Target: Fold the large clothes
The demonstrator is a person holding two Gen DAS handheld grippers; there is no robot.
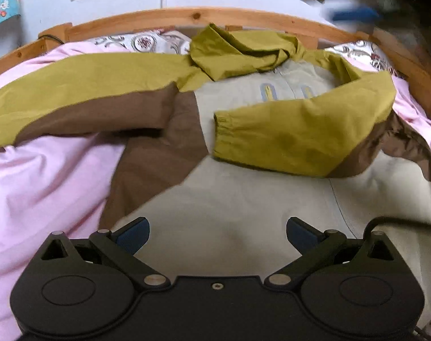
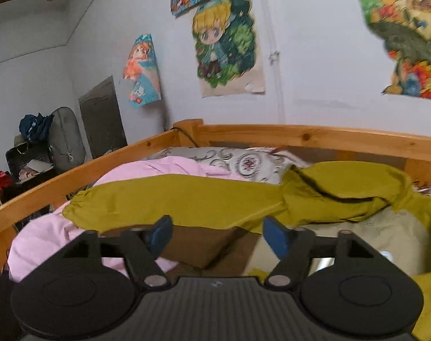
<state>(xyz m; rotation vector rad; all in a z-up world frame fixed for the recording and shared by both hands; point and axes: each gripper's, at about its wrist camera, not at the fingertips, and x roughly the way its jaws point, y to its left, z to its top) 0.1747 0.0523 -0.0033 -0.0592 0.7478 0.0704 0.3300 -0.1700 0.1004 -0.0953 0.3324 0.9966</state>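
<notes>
A large jacket [image 1: 238,182] in olive, brown and beige lies spread on the pink sheet [image 1: 45,187]. Its right sleeve [image 1: 286,136] is folded across the beige chest. The left sleeve [image 1: 73,85] stretches out sideways, and the hood [image 1: 238,51] is bunched at the far end. My left gripper [image 1: 217,236] hovers open over the beige lower front, nothing between its blue pads. In the right wrist view my right gripper [image 2: 217,237] is open and empty above the jacket's brown panel [image 2: 204,244], facing the outstretched olive sleeve [image 2: 172,199]. That gripper also shows as a blue blur at the left wrist view's top right.
A wooden bed frame [image 2: 300,133] rims the mattress, with a patterned pillow [image 2: 243,162] against the headboard. Posters [image 2: 226,42] hang on the pale wall. Beyond the bed's left side stand a fan [image 2: 66,136] and a cluttered shelf [image 2: 27,156].
</notes>
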